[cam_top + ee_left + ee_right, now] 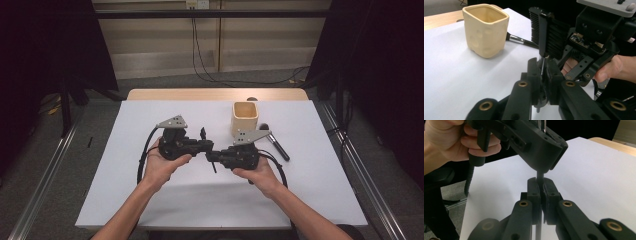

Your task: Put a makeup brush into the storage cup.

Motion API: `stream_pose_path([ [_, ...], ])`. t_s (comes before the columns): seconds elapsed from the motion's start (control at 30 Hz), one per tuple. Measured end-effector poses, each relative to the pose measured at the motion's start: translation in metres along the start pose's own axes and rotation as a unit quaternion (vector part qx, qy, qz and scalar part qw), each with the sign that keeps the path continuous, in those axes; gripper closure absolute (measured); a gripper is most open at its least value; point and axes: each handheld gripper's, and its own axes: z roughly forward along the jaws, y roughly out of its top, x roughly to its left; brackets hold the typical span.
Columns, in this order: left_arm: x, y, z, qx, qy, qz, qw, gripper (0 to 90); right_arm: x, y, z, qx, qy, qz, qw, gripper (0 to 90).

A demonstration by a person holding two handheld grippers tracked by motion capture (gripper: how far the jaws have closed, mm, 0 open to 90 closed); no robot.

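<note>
Toward the far right of my table [150, 200] I see a cream square cup [245, 118] standing upright and open-mouthed on the white cover. Just beside it, on the side nearer the right edge, a dark-handled brush [276, 146] lies flat and slantwise. A bare wooden strip [215, 94] runs along the far edge. Beyond it, black cables [210, 77] trail over the grey floor.

Brush [278, 146] right of cup [245, 118]
</note>
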Motion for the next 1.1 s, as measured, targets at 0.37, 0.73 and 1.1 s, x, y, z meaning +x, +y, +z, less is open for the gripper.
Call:
stream_pose_path([
  [0.37, 0.002, -0.006, -0.005, -0.025, 0.058, -0.009, 0.9980, 42.4, -0.008, -0.002, -0.010, -0.002, -0.018, 0.009, 0.9998, 86.2],
  [0.73, 0.004, -0.019, -0.017, -0.035, 0.097, -0.007, 0.9947, 15.9, -0.010, -0.006, -0.020, -0.006, -0.035, 0.016, 0.9992, 86.3],
  [1.1, 0.012, -0.043, -0.048, -0.056, 0.119, 0.005, 0.9913, 2.8, -0.012, -0.005, -0.027, -0.015, -0.045, 0.014, 0.9988, 86.2],
])
